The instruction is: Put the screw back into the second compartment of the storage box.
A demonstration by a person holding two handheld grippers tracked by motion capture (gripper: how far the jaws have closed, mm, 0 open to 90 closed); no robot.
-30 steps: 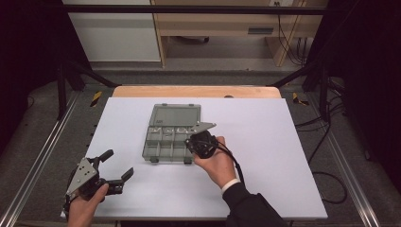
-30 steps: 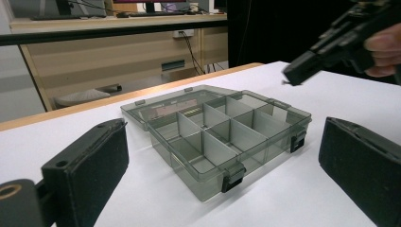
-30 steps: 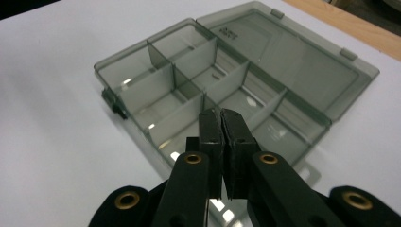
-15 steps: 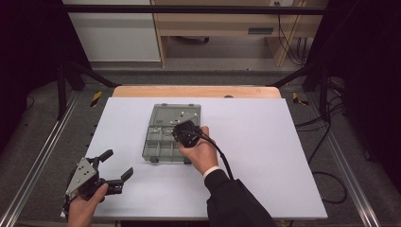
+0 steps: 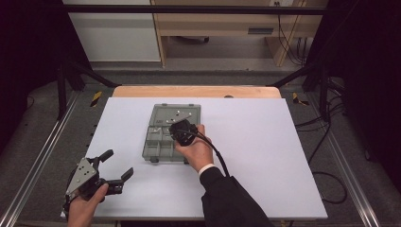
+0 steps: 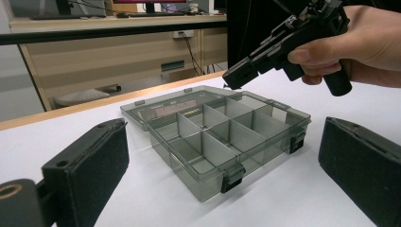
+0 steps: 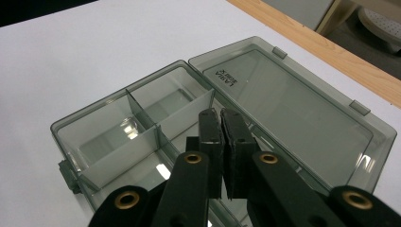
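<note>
A smoky clear compartment box lies open mid-table, its lid flat behind it. In the high view a hand holds my right gripper just above the box's middle compartments, jaws pressed together with nothing visible between them. The right gripper view looks down its shut jaws onto empty compartments and the lid. My left gripper rests at the table's front left, jaws wide apart and empty. The left gripper view frames the box between its pads, with the right gripper hovering over the box's far side.
The white table top has free room to the right of the box and in front of it. A wooden edge runs along the table's far side. Metal rails flank the table, and cables lie on the floor at right.
The right hand has carried its shut gripper leftward, from the box's right edge to over its middle. The left gripper has stayed where it was.
</note>
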